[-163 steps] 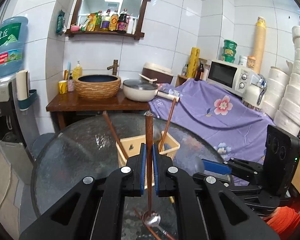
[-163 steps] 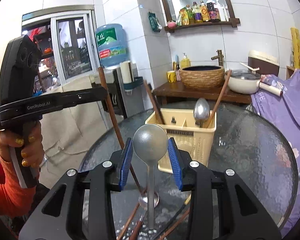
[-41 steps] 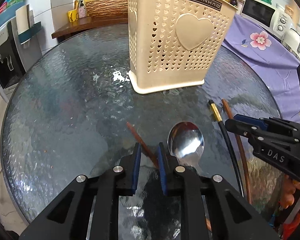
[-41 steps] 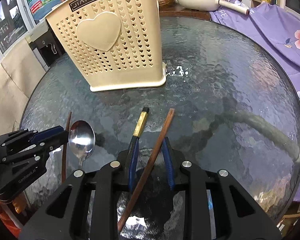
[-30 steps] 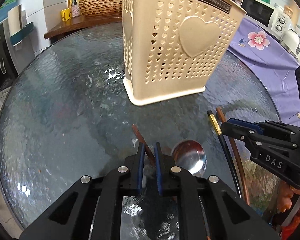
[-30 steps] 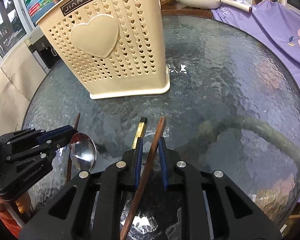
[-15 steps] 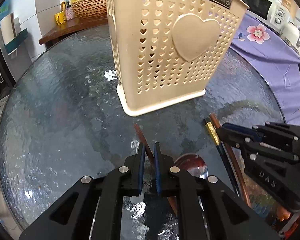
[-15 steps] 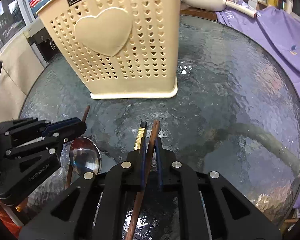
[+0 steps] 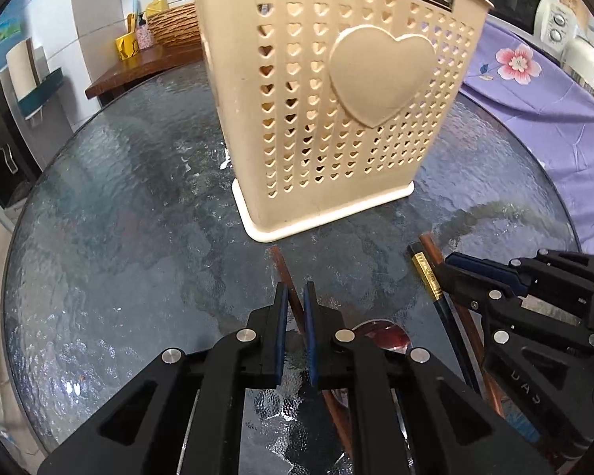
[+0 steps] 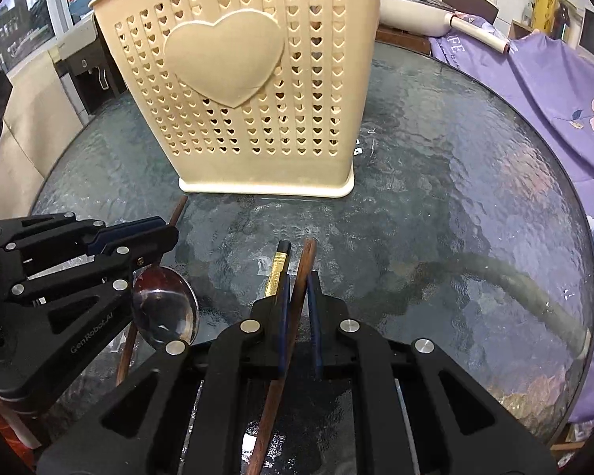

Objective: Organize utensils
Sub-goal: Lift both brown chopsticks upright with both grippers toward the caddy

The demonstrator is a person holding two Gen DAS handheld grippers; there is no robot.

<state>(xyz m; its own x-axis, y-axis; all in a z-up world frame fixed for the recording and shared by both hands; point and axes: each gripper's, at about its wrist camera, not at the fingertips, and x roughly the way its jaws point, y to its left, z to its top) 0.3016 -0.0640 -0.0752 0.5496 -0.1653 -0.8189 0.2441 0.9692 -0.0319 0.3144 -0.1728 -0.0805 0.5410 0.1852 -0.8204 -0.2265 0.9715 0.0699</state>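
A cream heart-pattern utensil basket [image 9: 336, 118] [image 10: 257, 118] stands on the round glass table [image 9: 118, 217]. My left gripper [image 9: 295, 293] [image 10: 166, 233] is shut on a brown wooden chopstick [image 9: 281, 265] [image 10: 180, 206] lying in front of the basket. My right gripper [image 10: 298, 281] [image 9: 451, 261] is shut on a second brown chopstick [image 10: 307, 253] [image 9: 429, 243]. A black chopstick with a gold band [image 10: 277, 265] [image 9: 425, 273] lies just outside its left finger. A metal spoon [image 10: 166, 308] [image 9: 380, 334] rests on the glass between the two grippers.
A purple flowered cloth [image 9: 534, 99] [image 10: 554, 79] covers furniture to the right of the table. A white pot [image 10: 415, 12] sits behind the basket. A wooden side table [image 9: 138, 71] and a water dispenser [image 9: 0, 138] stand at the left.
Both grippers have closed in on the chopsticks on the table, the right jaws narrowing onto the brown one. Both views have edged closer to the basket.
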